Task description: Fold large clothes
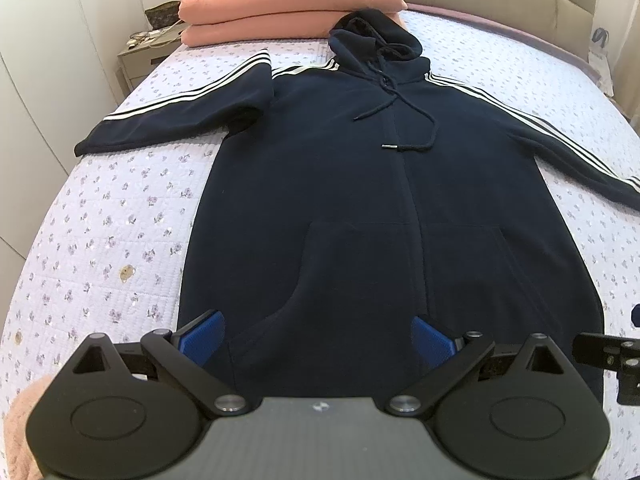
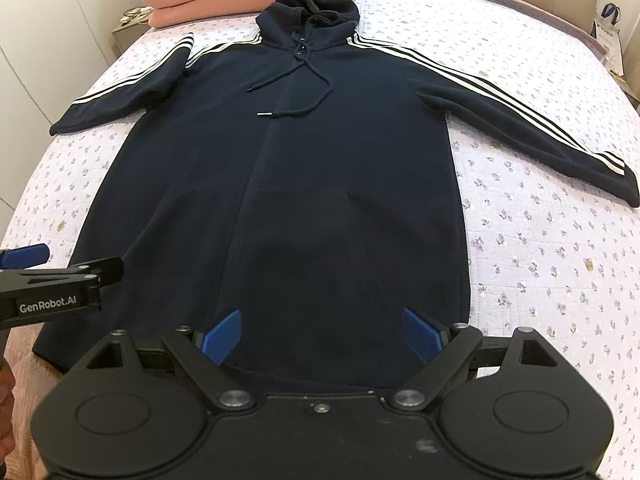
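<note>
A long navy zip hoodie [image 1: 360, 184] with white stripes on the sleeves lies flat, front up, on the bed; it also shows in the right wrist view [image 2: 304, 168]. Both sleeves are spread out sideways and the hood points to the headboard. My left gripper [image 1: 316, 338] is open and empty, hovering over the hem at its left half. My right gripper [image 2: 322, 334] is open and empty over the hem's right half. The left gripper's body [image 2: 60, 288] shows at the left edge of the right wrist view.
The bed has a lilac floral quilt [image 1: 112, 216]. Folded pink bedding [image 1: 288, 0] lies at the head, just behind the hood. A nightstand [image 1: 140, 56] stands left of the bed by white wardrobes. A pink fuzzy fabric [image 1: 20, 432] lies at the near edge.
</note>
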The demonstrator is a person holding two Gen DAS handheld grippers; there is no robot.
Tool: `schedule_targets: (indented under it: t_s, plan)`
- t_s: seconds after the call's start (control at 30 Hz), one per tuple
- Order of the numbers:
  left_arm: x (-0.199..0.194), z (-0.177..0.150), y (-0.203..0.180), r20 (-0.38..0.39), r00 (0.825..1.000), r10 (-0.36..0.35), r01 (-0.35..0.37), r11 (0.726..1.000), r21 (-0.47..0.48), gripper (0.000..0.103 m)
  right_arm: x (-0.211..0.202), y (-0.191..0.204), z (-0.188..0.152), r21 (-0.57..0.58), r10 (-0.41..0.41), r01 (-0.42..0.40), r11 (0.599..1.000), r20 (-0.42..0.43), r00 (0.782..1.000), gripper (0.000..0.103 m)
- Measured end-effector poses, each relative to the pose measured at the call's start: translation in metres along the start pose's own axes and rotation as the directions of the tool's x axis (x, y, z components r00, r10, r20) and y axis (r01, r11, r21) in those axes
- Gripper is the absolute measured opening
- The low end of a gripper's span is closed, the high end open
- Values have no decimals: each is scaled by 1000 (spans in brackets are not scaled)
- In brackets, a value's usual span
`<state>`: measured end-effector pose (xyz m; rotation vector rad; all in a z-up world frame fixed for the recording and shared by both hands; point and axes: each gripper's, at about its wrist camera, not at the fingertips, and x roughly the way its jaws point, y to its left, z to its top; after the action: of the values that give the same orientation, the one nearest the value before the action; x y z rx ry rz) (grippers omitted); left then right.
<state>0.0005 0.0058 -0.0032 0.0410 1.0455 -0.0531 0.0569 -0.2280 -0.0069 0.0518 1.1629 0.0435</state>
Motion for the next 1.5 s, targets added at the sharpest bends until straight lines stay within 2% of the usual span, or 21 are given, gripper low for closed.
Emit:
schedule_targets:
  t_s: [0.23,0.6,0.97,1.07,1.17,1.23,1.37,1.5]
  plan:
    - [1,-1,5,-12,999,-32,31,999,-13,101,-2,3,1,-19,-5,5,1000,3,1000,103]
    - [1,-2,6,-2,1000,-28,28,1000,-11,101,-2,3,1,-14,2,-2,1000,-2,1000,103]
    - [9,3,28,-15,998,-69,68,995,-68,101,7,11,10,-35,-31,30,999,-32,999,103]
    - [15,11,49,-14,994,-107,104,986,-127,99,9,15,12,-36,-30,29,999,-26,999,103]
    - [27,27,84,-19,986,-164,157,965,-210,98,13,24,24,-33,-20,19,999,-22,1000,103]
    - [40,41,113,-23,987,-157,146,953,-265,98,20,35,40,-74,32,-34,997,-36,999,103]
    - [71,78,164,-35,991,-131,114,941,-319,98,47,54,84,-82,156,-162,983,-80,985,103]
    - [115,116,220,-8,990,-144,127,892,-434,98,89,74,141,-91,200,-207,974,-83,976,103]
